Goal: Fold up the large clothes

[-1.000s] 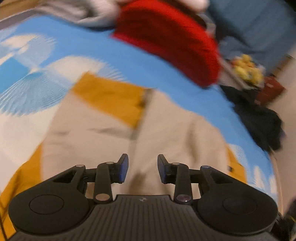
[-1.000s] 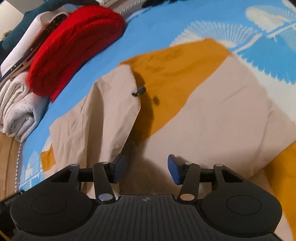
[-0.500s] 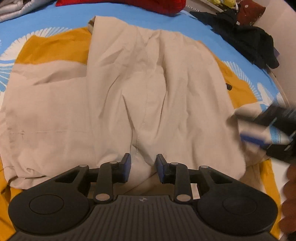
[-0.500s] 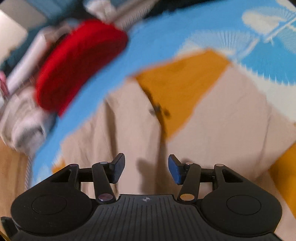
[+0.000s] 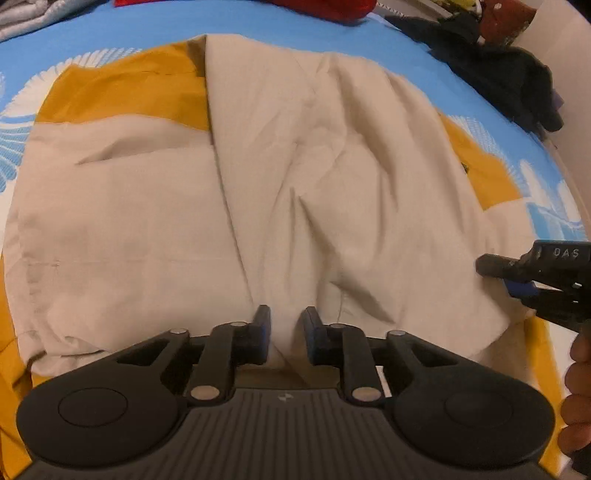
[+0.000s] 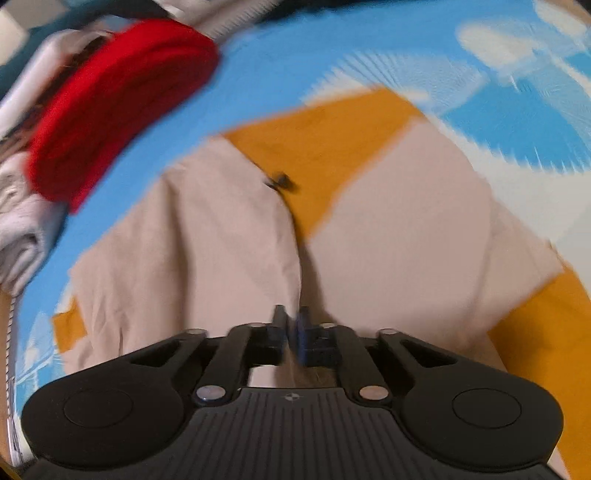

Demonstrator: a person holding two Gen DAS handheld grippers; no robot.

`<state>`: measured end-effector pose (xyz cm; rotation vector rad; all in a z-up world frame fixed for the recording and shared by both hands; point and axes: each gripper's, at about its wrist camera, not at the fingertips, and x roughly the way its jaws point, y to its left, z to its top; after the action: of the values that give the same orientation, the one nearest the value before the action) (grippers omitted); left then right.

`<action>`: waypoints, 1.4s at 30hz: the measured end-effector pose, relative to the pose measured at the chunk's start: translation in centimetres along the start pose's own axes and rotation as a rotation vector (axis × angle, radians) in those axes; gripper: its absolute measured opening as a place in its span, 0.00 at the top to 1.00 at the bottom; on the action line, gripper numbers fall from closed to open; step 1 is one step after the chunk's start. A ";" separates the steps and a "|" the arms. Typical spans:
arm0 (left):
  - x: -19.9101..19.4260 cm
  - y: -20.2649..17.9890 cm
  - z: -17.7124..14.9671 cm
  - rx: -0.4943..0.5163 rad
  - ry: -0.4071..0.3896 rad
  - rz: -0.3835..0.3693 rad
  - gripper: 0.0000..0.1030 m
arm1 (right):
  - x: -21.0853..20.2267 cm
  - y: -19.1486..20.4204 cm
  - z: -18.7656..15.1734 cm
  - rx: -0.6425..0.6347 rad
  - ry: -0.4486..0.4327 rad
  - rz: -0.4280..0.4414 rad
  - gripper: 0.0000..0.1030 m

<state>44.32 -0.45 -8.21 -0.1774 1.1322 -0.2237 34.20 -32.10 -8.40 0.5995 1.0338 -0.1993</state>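
You are holding the left gripper (image 5: 286, 325) angled down over the near edge of the beige and mustard garment (image 5: 147, 221), which is lying spread on the blue patterned bed cover (image 5: 110, 26). Its jaws have just been closing and are now standing narrow, with a raised fold of beige cloth sitting between the pads; whether the pads are actually pressing it cannot be told.

You are holding the right gripper (image 6: 291, 326) over the same garment (image 6: 388, 229), at its near hem further along; in the left wrist view it (image 5: 517, 280) is sitting at the far right of the left gripper, touching the cloth edge. Its jaws have just been closing and are now standing nearly together, pinching a ridge of beige fabric. This view is blurred.

Ahead and left of the right gripper, a folded red garment (image 6: 118, 103) is lying on the bed cover (image 6: 295, 62), beside pale folded laundry (image 6: 22, 229). Ahead and right of the left gripper, dark clothing (image 5: 509, 81) is lying at the bed's edge.
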 end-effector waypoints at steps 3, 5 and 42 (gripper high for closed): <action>-2.5 0.2 0.4 -0.024 -0.100 -0.031 0.79 | 0.1 0.0 0.1 0.014 -0.021 -0.047 0.70; -4.2 0.1 1.0 -0.026 -0.200 -0.051 0.78 | -1.3 1.1 0.1 -0.043 -0.122 -0.049 0.63; -3.6 0.9 0.3 -0.059 -0.226 0.144 0.99 | 1.3 3.7 -1.5 -0.258 0.069 0.051 0.60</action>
<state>43.19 1.41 -5.19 -0.1679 0.9230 -0.0409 35.35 -28.12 -8.68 0.3997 1.0892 0.0002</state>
